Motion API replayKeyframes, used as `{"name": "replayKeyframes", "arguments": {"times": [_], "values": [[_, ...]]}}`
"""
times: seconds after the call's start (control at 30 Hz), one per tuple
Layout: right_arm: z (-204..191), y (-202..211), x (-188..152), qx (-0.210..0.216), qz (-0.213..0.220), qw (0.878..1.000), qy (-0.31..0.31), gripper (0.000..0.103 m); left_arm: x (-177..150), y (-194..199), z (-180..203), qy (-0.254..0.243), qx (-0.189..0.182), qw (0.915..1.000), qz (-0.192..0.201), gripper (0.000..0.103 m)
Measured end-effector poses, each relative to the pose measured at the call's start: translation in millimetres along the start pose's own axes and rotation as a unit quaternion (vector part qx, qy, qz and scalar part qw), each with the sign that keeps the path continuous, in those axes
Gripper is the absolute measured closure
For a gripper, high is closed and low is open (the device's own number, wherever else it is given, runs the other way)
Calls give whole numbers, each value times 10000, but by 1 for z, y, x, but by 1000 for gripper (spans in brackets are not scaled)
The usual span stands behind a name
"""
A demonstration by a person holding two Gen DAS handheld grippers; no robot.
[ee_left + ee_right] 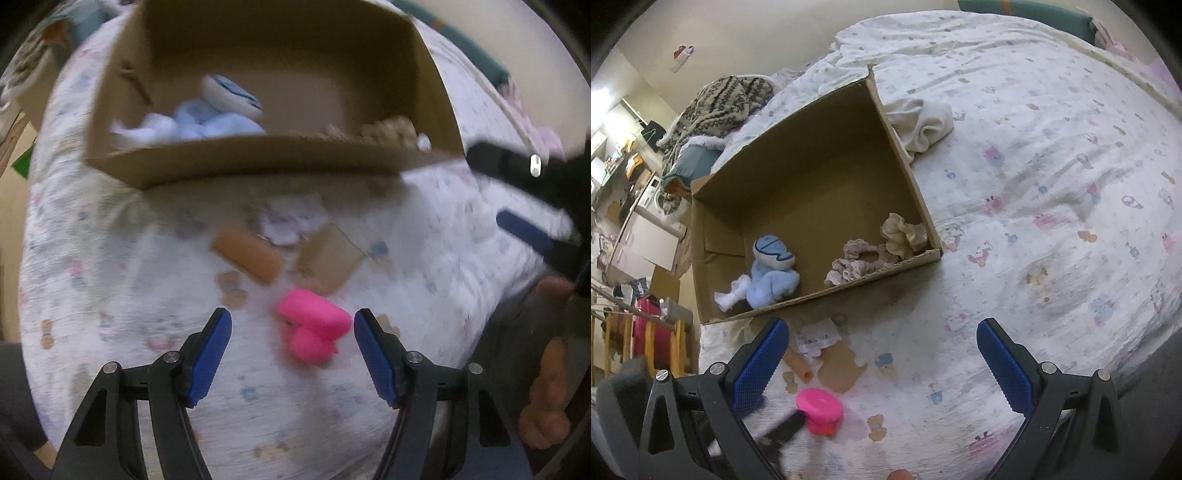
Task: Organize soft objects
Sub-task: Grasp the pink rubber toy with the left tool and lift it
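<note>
- The left gripper point(292, 343) is hovering low over the bed point(1052, 155), its blue pads spread wide with nothing between them gripped.
- A pink soft toy point(313, 328) is lying on the patterned bedsheet just ahead of the left gripper, nearer its right-hand pad; the left wrist view is blurred, so whether it is touching the pad cannot be told.
- The right gripper point(882, 354) is also standing wide apart and carrying nothing, pointing over the sheet toward the cardboard box point(912, 173).
- In the right wrist view the same pink soft toy point(820, 410) is showing near the lower left, beside a dark blurred finger of the other gripper.
- The cardboard box is sitting open on the bed, holding a light blue plush point(770, 271) at its near left corner and two scrunchies point(864, 258) at its near right corner.
- A tan cylinder point(249, 253), a torn cardboard scrap point(330, 258) and a crumpled paper slip point(816, 336) are lying on the sheet between the box and the pink toy.
- A cream cloth point(919, 122) is lying bunched just beside the box's right wall.
</note>
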State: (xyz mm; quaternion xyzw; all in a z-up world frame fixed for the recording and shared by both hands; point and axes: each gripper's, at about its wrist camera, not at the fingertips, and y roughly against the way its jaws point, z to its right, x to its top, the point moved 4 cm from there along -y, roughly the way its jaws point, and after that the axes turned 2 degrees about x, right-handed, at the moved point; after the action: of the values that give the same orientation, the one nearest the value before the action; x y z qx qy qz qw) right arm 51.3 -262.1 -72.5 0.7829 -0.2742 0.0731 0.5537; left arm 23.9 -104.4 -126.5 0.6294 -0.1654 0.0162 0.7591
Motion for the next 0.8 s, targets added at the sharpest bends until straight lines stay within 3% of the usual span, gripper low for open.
{"name": "replayKeyframes", "arguments": {"times": [0.27, 0.43, 0.53, 0.63, 0.8], "values": [[-1, -11, -2, 77, -183, 9998, -27, 0, 3, -29, 7, -4, -86, 9996, -282, 37], [-2, -16, -3, 97, -284, 9995, -46, 0, 4, -34, 6, 32, -163, 9990, -410, 56], [-2, -19, -4, 115, -329, 9994, -29, 0, 2, -37, 8, -12, -165, 9986, -506, 58], [-2, -22, -5, 131, -381, 9992, -31, 0, 1, -29, 5, 43, -226, 9984, -523, 58], [-4, -33, -11, 312, -753, 9966, -94, 0, 5, 5, -18, 163, 71, 9994, -300, 58]]}}
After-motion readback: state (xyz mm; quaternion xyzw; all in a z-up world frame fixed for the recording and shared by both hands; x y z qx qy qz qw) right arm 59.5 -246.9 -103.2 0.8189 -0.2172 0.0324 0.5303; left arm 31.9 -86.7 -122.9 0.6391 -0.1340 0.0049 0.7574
